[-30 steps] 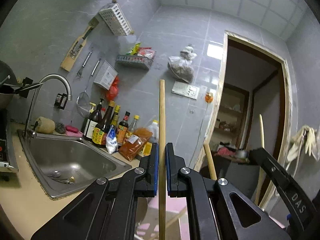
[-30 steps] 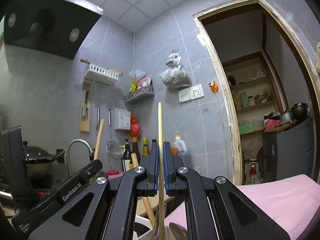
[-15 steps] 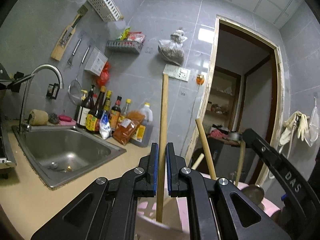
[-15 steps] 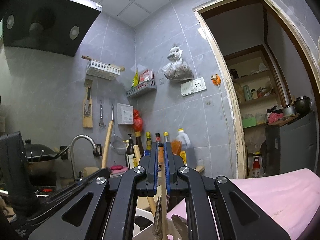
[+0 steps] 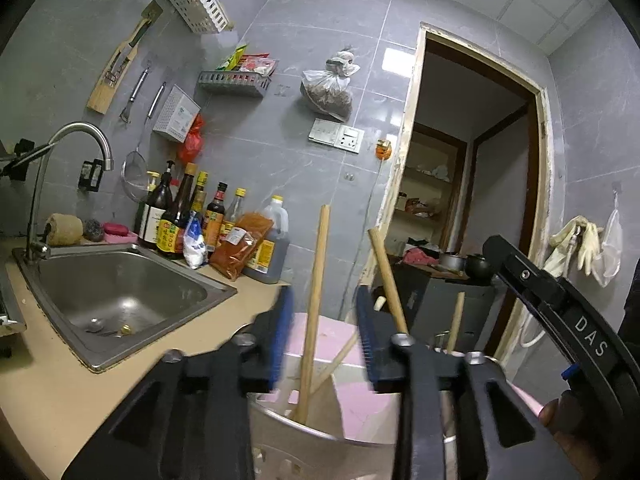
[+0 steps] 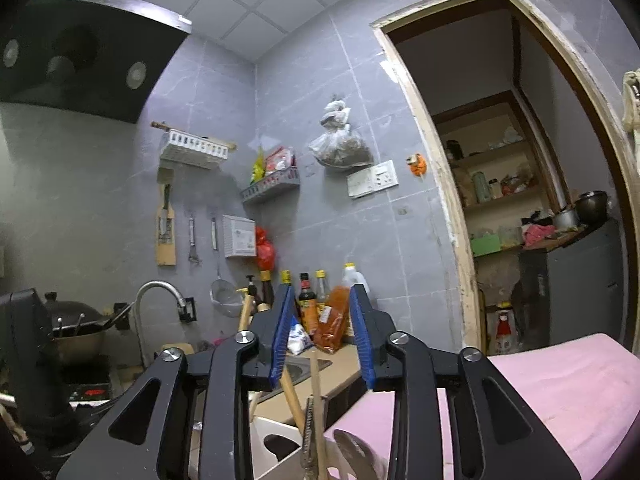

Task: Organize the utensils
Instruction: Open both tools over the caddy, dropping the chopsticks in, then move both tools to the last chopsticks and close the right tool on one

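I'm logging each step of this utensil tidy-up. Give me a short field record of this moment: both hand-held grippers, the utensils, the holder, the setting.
left hand-held gripper: jaws opening, pads clear of the wooden stick between them
right hand-held gripper: jaws opening, nothing pressed between the pads
wooden stick: upright in the utensil holder
other utensils: more wooden handles in the holder
holder: light-coloured, at the counter edge
setting: kitchen, steel sink to the left

I see upright wooden handles [image 5: 316, 304] crowding the white holder [image 5: 320, 446] under my left tool [image 5: 324, 336]; bottles [image 5: 188, 216] block the wall side; surface [image 5: 52, 392] beside the sink [image 5: 120, 292] lies open.
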`<state>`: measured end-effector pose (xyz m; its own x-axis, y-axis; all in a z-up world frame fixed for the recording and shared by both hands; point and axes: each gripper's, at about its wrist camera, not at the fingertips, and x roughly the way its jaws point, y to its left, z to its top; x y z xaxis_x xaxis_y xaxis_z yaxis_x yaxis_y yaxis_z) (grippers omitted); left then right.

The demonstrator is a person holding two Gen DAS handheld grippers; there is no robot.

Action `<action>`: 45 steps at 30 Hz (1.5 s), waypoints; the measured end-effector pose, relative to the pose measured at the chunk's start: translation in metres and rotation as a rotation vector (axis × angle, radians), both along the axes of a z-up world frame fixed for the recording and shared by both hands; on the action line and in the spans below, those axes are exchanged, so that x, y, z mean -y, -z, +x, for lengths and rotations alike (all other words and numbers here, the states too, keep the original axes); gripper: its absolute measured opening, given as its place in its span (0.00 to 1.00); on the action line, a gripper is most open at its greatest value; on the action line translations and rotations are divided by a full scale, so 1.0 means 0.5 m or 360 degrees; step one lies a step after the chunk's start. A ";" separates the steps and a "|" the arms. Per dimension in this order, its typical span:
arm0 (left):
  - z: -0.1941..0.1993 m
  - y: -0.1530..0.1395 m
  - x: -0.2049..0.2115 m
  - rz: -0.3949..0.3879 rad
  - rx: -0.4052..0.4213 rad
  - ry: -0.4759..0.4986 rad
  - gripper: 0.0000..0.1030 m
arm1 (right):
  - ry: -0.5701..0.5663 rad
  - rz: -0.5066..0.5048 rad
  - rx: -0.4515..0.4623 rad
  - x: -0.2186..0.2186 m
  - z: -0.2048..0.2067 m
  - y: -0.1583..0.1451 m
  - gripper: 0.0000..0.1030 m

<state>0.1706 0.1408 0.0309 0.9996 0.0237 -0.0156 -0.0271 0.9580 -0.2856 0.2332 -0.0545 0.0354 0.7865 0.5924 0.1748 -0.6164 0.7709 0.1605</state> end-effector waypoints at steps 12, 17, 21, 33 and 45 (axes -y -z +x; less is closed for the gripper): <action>-0.048 -0.038 0.085 0.0187 -0.0171 0.0208 0.52 | 0.0181 -0.0133 -0.0189 0.129 -0.049 -0.001 0.74; -0.061 -0.037 0.135 0.0211 -0.0266 0.0380 0.67 | 0.0238 -0.0309 -0.0265 0.203 -0.073 0.002 0.91; -0.060 -0.023 0.195 0.0263 -0.0393 0.0594 0.70 | 0.0246 -0.0425 -0.0386 0.271 -0.085 0.013 0.98; 0.029 0.052 0.348 0.0361 -0.0897 0.0880 0.70 | 0.0341 -0.0736 -0.0790 0.404 -0.098 0.096 0.90; 0.125 0.117 0.381 0.0331 -0.1293 0.0941 0.70 | 0.0064 -0.0958 -0.1168 0.362 -0.062 0.198 0.64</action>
<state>0.2334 -0.0496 -0.0277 0.5415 -0.3899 -0.7448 0.3542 0.9093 -0.2185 0.2020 -0.2356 -0.0635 0.6005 0.3919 -0.6970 -0.4905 0.8689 0.0659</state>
